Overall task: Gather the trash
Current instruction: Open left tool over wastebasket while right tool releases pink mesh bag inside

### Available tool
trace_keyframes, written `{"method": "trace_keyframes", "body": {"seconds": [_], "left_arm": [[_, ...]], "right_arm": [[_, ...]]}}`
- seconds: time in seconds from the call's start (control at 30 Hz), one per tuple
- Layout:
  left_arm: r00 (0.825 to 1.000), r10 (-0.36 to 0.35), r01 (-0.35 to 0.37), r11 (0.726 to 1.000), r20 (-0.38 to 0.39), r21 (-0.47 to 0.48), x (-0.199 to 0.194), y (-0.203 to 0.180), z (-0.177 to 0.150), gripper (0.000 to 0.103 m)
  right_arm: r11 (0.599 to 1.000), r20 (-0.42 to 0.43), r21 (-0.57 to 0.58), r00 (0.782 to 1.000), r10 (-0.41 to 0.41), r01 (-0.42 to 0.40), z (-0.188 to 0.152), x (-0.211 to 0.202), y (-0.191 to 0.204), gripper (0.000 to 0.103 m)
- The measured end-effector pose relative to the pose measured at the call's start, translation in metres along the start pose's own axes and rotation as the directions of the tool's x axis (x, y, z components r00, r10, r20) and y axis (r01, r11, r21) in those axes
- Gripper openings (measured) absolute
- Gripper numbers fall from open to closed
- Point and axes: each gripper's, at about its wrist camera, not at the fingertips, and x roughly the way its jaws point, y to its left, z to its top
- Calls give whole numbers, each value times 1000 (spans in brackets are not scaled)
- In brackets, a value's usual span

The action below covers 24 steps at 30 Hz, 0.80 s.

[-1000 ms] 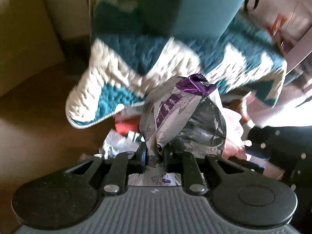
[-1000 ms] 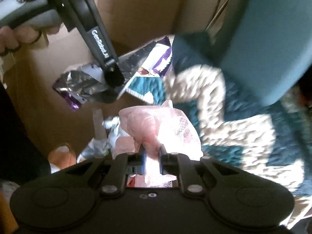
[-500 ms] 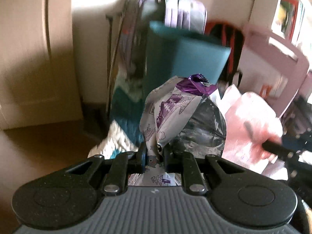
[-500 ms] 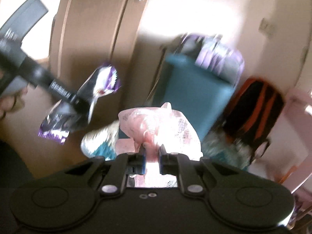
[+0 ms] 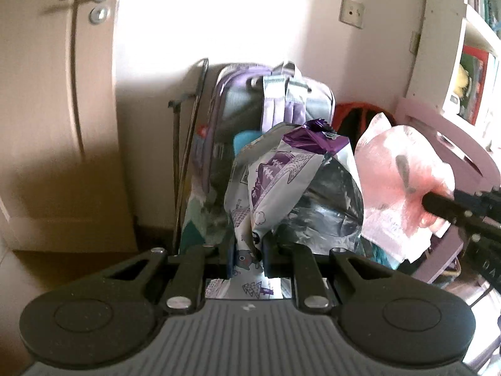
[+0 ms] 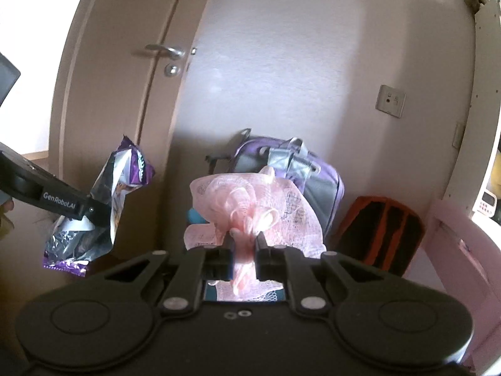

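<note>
My left gripper (image 5: 248, 247) is shut on a crumpled purple and silver snack wrapper (image 5: 291, 181), which stands up between its fingers. The same wrapper (image 6: 103, 206) shows at the left of the right wrist view, pinched by the left gripper (image 6: 97, 214). My right gripper (image 6: 244, 244) is shut on a pink mesh wrapper (image 6: 250, 206) bunched above its fingers. In the left wrist view that pink wrapper (image 5: 404, 185) hangs at the right, clamped by the right gripper (image 5: 433, 202). Both grippers are held up in the air, side by side.
A purple and grey backpack (image 5: 266, 106) leans on the wall ahead, with an orange and black bag (image 6: 382, 235) to its right. A closed door (image 6: 125, 94) with a metal handle (image 6: 162, 50) stands at the left. A pink chair (image 5: 454, 144) and white shelves (image 5: 469, 47) are at the right.
Both grippers have risen from the floor and tilted up, each carrying its wrapper. The teal and white blanket and floor litter have dropped out of view; the door, wall and backpack now show.
</note>
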Motion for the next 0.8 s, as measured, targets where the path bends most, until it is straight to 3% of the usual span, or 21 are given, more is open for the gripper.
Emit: {"method": "trace_keyframes", "body": {"seconds": [0.23,0.4,0.57,0.8], "left_arm": [[1000,-7,7,1000,7,-30,60,-21,69,16],[1000,0,-1,1000,-18,-26,112,-39,99,16],[998,0,2,1000,-59,19,162,-55,109,16],[987,26,-17,998,-160,58,214,-64,92,16]], "right_arm": [[998,-13,62,1000,5,-4,20,67,-37,11],[996,-52,92,998,21,-16,17,113,-58,11],[996,-98,83,994,50,-42,8,152,-63,11],[994,-177,80,980,91,-77,-10,196,-65,11]]}}
